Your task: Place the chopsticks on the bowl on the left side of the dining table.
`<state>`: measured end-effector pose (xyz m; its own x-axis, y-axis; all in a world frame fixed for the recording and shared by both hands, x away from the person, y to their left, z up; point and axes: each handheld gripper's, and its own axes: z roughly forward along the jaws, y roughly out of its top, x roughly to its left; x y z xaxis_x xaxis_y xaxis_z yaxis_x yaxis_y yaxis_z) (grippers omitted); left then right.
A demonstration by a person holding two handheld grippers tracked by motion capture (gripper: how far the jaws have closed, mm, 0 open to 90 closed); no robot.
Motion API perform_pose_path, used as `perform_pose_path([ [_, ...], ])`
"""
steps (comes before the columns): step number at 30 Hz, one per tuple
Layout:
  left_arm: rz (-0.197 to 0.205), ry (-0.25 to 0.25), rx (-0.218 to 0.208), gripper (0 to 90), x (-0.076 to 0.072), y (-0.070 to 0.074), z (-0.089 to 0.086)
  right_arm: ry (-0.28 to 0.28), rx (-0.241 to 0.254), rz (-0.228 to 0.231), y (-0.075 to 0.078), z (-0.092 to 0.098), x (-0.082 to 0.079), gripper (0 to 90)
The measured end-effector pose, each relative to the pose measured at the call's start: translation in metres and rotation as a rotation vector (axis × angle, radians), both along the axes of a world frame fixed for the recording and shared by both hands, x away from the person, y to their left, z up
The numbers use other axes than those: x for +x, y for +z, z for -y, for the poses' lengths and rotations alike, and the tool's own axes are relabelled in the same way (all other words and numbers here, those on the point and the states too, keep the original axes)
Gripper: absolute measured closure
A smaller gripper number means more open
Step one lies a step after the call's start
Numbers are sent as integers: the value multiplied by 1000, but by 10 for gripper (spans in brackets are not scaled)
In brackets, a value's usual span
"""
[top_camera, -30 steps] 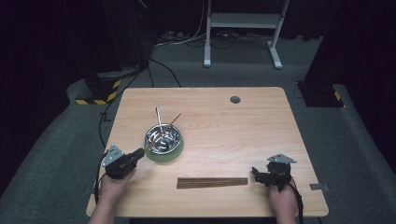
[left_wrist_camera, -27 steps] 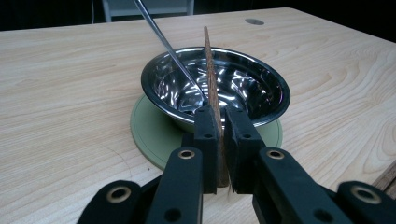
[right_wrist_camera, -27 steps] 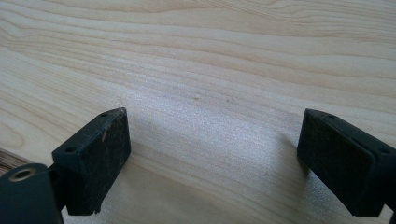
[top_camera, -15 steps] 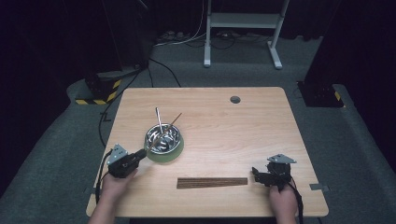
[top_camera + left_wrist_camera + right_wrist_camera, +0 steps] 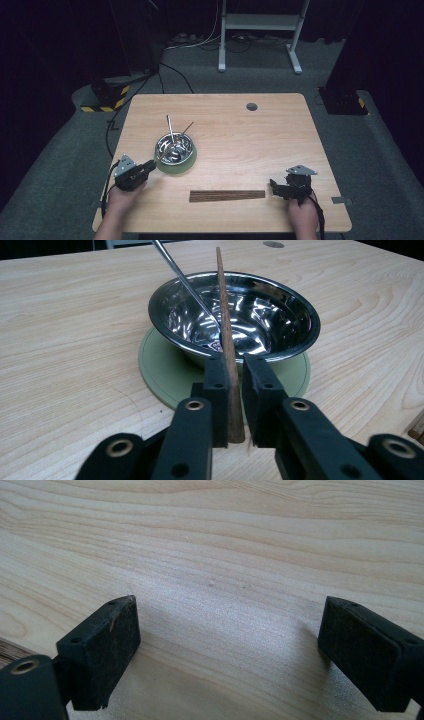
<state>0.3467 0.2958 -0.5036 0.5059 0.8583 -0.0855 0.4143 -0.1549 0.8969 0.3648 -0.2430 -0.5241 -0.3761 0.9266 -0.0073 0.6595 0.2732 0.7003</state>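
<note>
1. Straddling a brown wooden chopstick (image 5: 227,340), the left gripper (image 5: 231,385) has just been easing its jaws apart; the left pad lies against the stick, while a thin gap shows on the right, so the grip is released.
2. Running from the jaws, the chopstick leans across the rim of a steel bowl (image 5: 280,310) (its far tip pokes out past the bowl).
3. Inside the bowl leans a metal utensil (image 5: 182,280); underneath lies a green coaster (image 5: 160,370).
4. Near the table's (image 5: 240,135) front edge lies a bundle of chopsticks (image 5: 227,195).
5. Just right of it, the right gripper (image 5: 227,652) hangs wide open over bare wood.
</note>
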Motion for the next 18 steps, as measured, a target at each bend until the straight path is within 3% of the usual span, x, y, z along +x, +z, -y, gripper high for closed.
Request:
perform_pose_path([
  [9, 33, 12, -14, 641, -6, 8, -3, 1, 0, 0, 0, 0, 0, 95],
  [12, 47, 13, -17, 639, -9, 12, -2, 0, 1, -1, 0, 0, 0, 94],
  [13, 68, 2, -26, 663, -13, 17, 1, 2, -3, 3, 0, 0, 0, 94],
  [18, 98, -26, -64, 673, -20, 26, 17, 5, -3, 2, 0, 0, 0, 98],
])
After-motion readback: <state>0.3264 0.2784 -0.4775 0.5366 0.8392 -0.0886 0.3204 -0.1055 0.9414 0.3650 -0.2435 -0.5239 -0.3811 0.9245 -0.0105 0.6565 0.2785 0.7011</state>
